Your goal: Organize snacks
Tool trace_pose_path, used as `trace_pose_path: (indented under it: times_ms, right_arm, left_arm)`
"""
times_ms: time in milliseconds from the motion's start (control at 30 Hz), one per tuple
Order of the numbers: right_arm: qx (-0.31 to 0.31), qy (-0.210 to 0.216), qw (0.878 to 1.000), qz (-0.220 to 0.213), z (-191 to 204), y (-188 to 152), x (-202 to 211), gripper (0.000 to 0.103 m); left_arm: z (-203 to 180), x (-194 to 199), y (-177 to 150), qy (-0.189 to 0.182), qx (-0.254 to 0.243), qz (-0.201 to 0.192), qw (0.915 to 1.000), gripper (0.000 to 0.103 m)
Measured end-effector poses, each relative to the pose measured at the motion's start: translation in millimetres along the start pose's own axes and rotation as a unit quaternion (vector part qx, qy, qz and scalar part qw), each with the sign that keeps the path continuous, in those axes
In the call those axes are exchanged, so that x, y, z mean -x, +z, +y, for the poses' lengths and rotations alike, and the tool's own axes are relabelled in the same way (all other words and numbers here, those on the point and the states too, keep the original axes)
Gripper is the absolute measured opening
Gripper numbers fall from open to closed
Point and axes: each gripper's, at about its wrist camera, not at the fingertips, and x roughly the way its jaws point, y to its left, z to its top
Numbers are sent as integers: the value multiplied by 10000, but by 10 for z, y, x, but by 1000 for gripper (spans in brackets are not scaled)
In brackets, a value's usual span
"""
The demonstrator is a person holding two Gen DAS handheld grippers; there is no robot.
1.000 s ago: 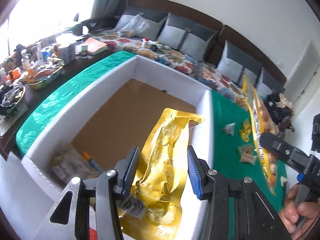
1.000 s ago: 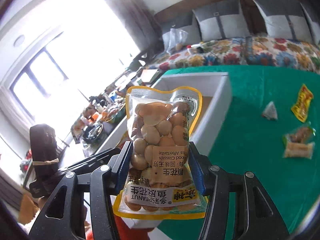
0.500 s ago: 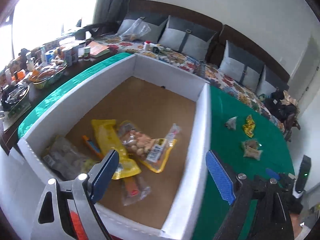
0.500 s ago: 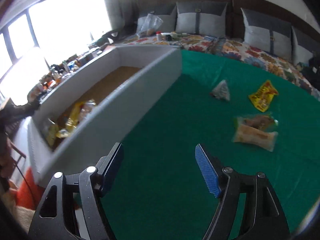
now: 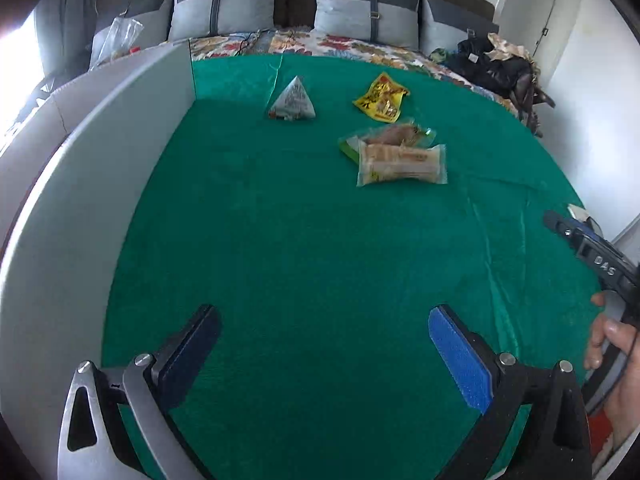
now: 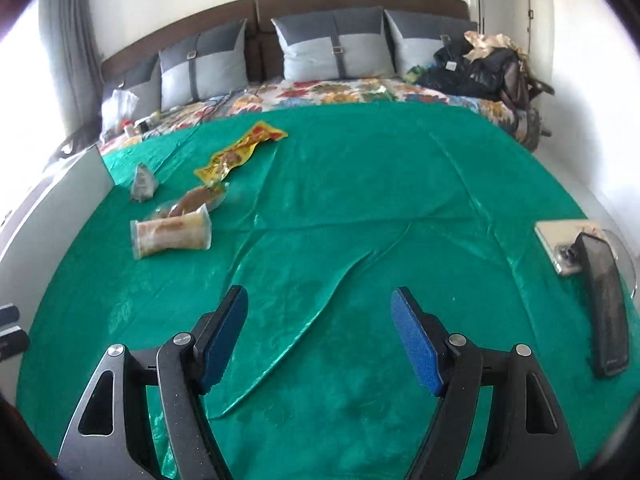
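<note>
Green cloth (image 5: 320,248) is seen spread below the left gripper (image 5: 324,344) in the left wrist view; its jaws are set wide apart with nothing between them. A white box wall (image 5: 100,184) is seen along the left edge. Four snacks are laid on the cloth, well ahead of the fingers: a triangular grey packet (image 5: 294,100), a yellow packet (image 5: 382,97), a green-edged packet (image 5: 386,138) and, overlapping it, a clear wrapped cake (image 5: 402,162). A hand (image 5: 616,360) is seen at the right edge. In the right wrist view, the right gripper (image 6: 320,336) is likewise held wide and empty above the cloth (image 6: 360,208). The same snacks are grouped far left: grey packet (image 6: 142,182), yellow packet (image 6: 240,152), green-edged packet (image 6: 200,200), cake (image 6: 172,236). A dark remote-like device (image 6: 604,304) is seen at right.
</note>
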Motion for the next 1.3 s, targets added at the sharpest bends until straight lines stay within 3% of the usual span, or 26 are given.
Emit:
trace_pose_path:
  times_ms: [333, 367, 467, 967, 1300]
  right_arm:
    - [130, 58, 9989, 437, 45, -13, -207, 78]
    - [129, 64, 9988, 473, 40, -19, -218, 78]
    - [137, 69, 9984, 544, 38, -26, -249, 78]
    - [433, -187, 9959, 769, 126, -141, -438, 78]
    - [423, -131, 9960, 774, 116, -134, -469, 89]
  left_arm:
    - [81, -539, 141, 632, -45, -14, 9980, 103]
    - [81, -535, 132, 696, -101, -159, 9974, 103]
    - [103, -558, 100, 715, -54, -327, 9969, 103]
    - [113, -570, 106, 710, -43, -333, 9969, 103]
    - [109, -572, 106, 711, -43, -332, 9969, 103]
